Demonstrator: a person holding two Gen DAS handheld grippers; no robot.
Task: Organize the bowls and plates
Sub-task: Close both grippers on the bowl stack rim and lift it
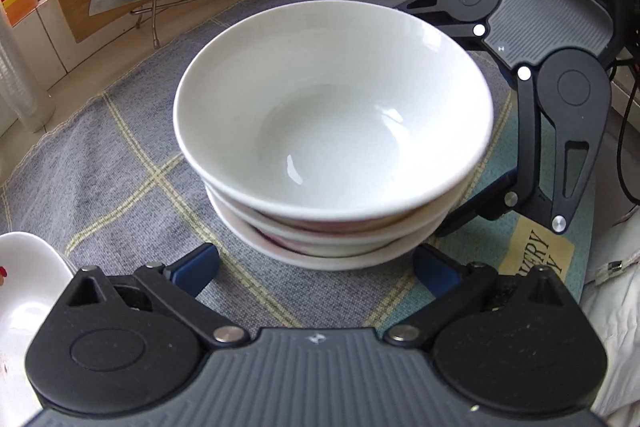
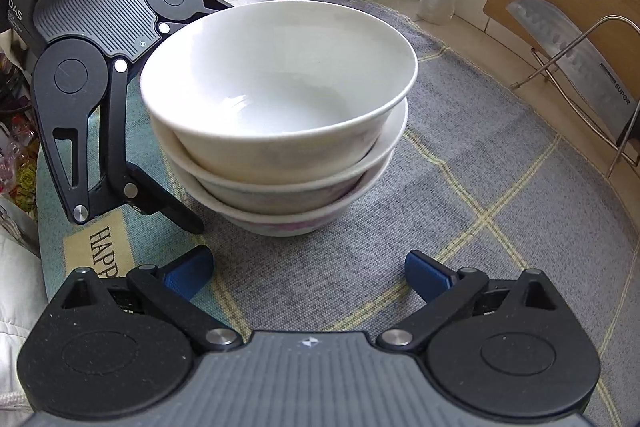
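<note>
three glossy round white bowls (image 1: pixel 332 115) nest mid-mat on a woven grey checked mat (image 1: pixel 120 147); left gripper (image 1: pixel 316 267) and right gripper (image 2: pixel 308 271) both gape wide, empty

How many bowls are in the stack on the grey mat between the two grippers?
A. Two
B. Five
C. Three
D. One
C: the right wrist view shows the stack of bowls as three nested rims, one above the other, standing on the grey mat.

Lower bowls (image 2: pixel 280 183) — insides hidden
</note>
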